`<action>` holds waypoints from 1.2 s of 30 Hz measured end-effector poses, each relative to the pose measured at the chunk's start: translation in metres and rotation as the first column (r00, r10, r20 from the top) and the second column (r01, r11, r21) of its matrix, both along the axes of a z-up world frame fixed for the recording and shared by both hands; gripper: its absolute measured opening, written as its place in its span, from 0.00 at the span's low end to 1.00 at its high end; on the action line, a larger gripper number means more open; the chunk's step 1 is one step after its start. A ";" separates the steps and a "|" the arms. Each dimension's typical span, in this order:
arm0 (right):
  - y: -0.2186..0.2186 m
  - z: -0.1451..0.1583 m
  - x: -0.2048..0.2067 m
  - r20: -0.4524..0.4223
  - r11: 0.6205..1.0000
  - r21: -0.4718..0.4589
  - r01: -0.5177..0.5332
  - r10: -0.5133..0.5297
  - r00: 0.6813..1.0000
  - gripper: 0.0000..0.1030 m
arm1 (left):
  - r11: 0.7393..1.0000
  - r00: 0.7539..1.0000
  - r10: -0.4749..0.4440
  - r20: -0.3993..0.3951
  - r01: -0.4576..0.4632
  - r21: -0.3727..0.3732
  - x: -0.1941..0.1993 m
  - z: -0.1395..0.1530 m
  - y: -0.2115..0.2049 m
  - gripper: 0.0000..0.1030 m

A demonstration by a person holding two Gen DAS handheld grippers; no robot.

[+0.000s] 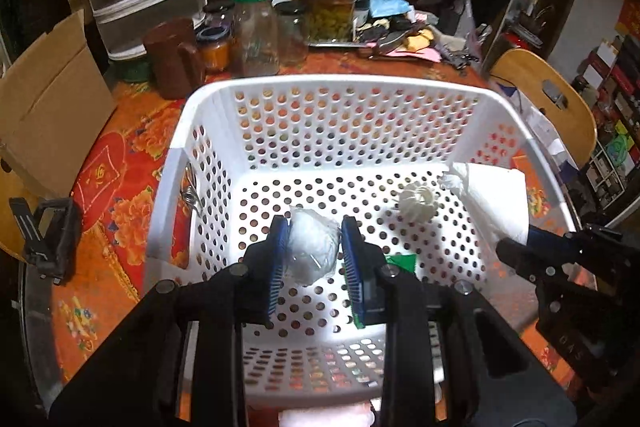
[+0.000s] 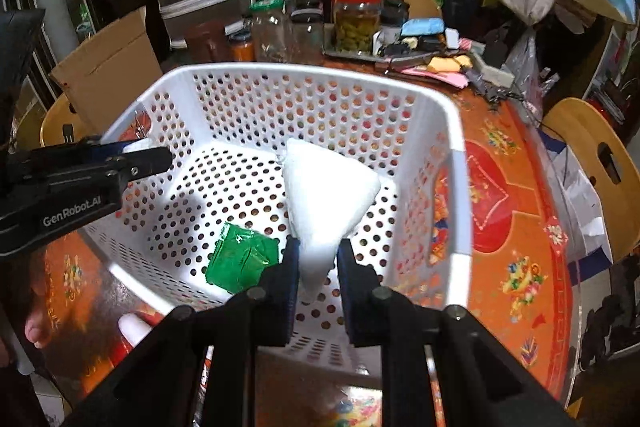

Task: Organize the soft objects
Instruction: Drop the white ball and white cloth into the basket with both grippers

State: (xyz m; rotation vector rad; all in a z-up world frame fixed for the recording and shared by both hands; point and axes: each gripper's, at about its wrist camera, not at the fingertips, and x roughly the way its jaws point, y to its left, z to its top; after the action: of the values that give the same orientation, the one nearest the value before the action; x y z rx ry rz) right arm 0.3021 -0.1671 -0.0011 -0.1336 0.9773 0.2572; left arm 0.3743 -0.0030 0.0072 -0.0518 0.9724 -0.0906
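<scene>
**A:** How many things were in play?

**B:** One white perforated basket (image 1: 208,131), sitting on the orange floral worktop (image 1: 120,187) at centre frame. I held two tools. My left tool (image 1: 314,247) was over the basket, its blue pads clamped on a clear bag of white fluff (image 1: 310,247). My right tool (image 2: 318,259) was also over the basket, closed on the lower tip of a white folded cloth (image 2: 326,195) that rose toward the middle of the right wrist view.

**A:** And loose inside the basket?

**B:** Two items I could count: one white ribbed ball (image 1: 418,205) on the floor of the basket, right of centre in the left view, and one green packet (image 2: 242,259), lower left of centre in the right view.

**A:** Anything hard to make out?

**B:** The green packet was mostly hidden behind my left tool's finger in the left view; only a corner showed. I couldn't tell what the ribbed ball was made of. The near wall of the basket was cut off by both tools' frames. At the top of both frames stood several glass jars (image 1: 332,7) and a brown mug (image 1: 174,57); the jars overlapped too much for an exact count. A cardboard box (image 1: 48,107) sat at the left edge, partly out of frame.
</scene>
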 end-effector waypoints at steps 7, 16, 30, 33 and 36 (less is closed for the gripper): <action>0.013 -0.009 0.009 -0.016 1.000 -0.023 -0.022 0.021 1.000 0.16 | 1.000 1.000 0.004 0.001 -0.004 -0.012 0.002 -0.006 0.002 0.25; 0.008 0.005 -0.004 0.052 0.999 0.022 -0.028 0.026 0.998 0.68 | 1.000 0.997 0.016 0.073 -0.014 -0.028 -0.016 0.010 0.012 0.74; -0.020 0.027 -0.038 0.102 0.999 0.041 -0.020 0.015 0.995 1.00 | 0.999 0.989 -0.005 0.149 -0.001 0.043 -0.058 0.049 0.024 0.91; -0.022 0.029 -0.045 0.099 0.998 0.051 -0.025 0.020 0.995 1.00 | 0.999 0.988 -0.011 0.153 0.004 0.045 -0.064 0.051 0.026 0.91; -0.024 0.032 -0.053 0.104 0.998 0.056 -0.027 0.021 0.994 1.00 | 0.999 0.985 -0.017 0.169 0.010 0.040 -0.075 0.055 0.025 0.91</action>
State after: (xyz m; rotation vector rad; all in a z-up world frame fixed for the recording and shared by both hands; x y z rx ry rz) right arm 0.2494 -0.1908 0.0311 -0.1056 0.8652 0.2974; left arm 0.2989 0.0219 0.0624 -0.0014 0.8043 -0.0873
